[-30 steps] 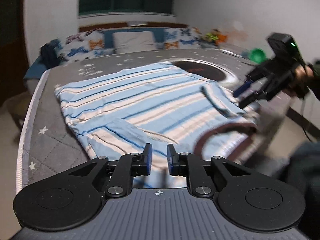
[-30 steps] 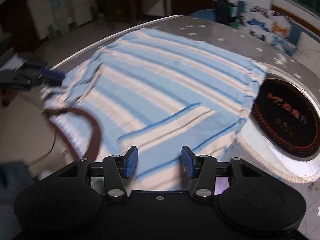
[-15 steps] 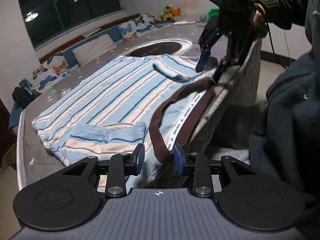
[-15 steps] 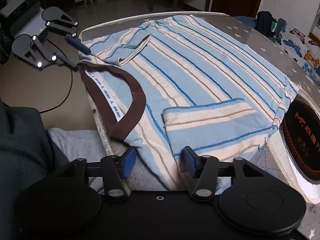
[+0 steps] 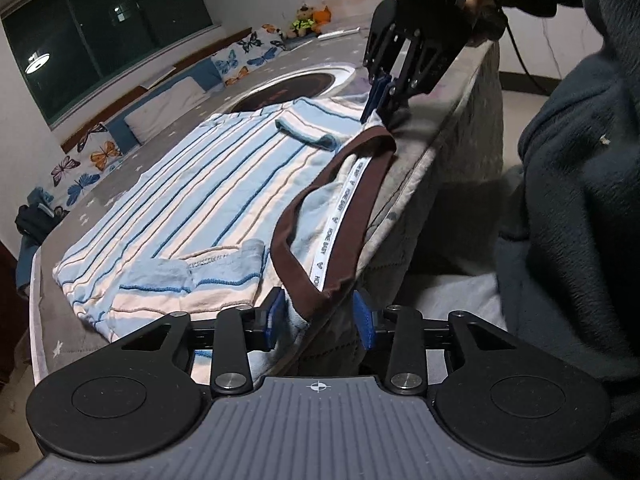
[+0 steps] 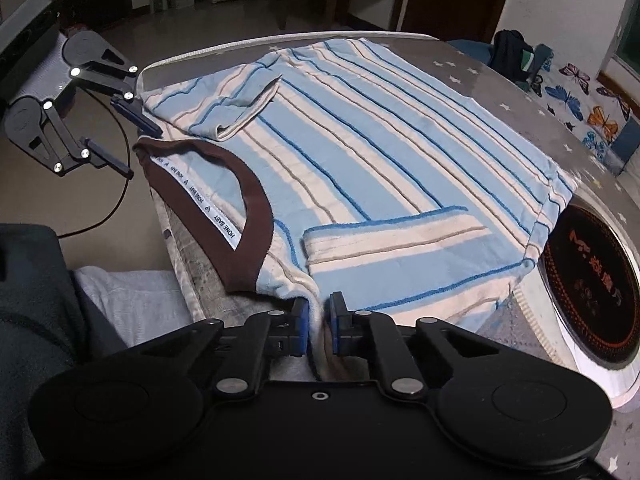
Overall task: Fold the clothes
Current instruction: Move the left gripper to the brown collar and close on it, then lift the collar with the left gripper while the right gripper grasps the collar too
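Observation:
A blue and cream striped shirt (image 5: 208,184) (image 6: 380,152) lies flat on the bed with both sleeves folded in. Its brown collar (image 5: 372,168) (image 6: 248,200) hangs at the mattress edge. My left gripper (image 5: 318,318) (image 6: 142,151) stands open at one shoulder, with the collar's end and the shirt's edge between its fingers but not pressed. At the other shoulder my right gripper (image 6: 320,326) (image 5: 378,98) has its jaws closing, and the shirt's edge is pinched between the pads.
The grey star-print mattress (image 5: 424,168) drops off toward a person's dark fleece sleeve (image 5: 580,168). A round black and white mat (image 6: 592,280) lies beyond the shirt. Butterfly pillows (image 5: 96,156) line the far side. A black cable (image 6: 116,200) hangs over the floor.
My right jaws narrowed from wide apart onto the shirt's shoulder edge. My left gripper swung down and rolled to the collar side, and its jaws spread a little around the collar's end.

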Motion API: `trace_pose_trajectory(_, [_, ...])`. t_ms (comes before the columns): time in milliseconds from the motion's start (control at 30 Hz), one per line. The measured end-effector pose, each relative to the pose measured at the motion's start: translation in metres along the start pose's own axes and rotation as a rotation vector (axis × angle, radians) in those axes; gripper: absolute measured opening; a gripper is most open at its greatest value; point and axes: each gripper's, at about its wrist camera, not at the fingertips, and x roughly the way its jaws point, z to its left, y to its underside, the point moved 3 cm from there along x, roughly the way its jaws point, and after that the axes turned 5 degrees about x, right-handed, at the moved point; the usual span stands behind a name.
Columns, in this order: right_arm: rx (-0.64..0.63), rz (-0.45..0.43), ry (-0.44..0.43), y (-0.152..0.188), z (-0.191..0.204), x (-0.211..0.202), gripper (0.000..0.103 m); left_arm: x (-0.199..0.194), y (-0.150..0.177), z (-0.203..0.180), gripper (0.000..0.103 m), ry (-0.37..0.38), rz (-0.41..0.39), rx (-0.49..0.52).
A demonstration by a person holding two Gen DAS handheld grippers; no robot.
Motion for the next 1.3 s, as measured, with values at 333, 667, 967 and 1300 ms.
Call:
trace_pose_trajectory(333, [-0.014, 0.003, -0.010, 0.001, 0.004, -0.004, 0.005, -0.012, -0.001, 0.017, 0.008, 0.031, -0.047, -0.137])
trace_pose_trajectory(667, [-0.043, 0.052, -0.091, 0.008, 0.030, -0.054, 0.005, -0.070, -0.018, 0.005, 0.008, 0.026, -0.114, -0.201])
trace_pose_trajectory(967, [0.046, -0.081, 0.009, -0.051, -0.025, -0.056, 0.005, -0.039, -0.048, 0.090, 0.008, -0.177, -0.139, -0.361])
trace_pose_trajectory(1300, [0.079, -0.103, 0.107, -0.122, -0.116, 0.000, 0.005, 0.033, -0.074, 0.211, 0.008, -0.210, -0.092, -0.471])
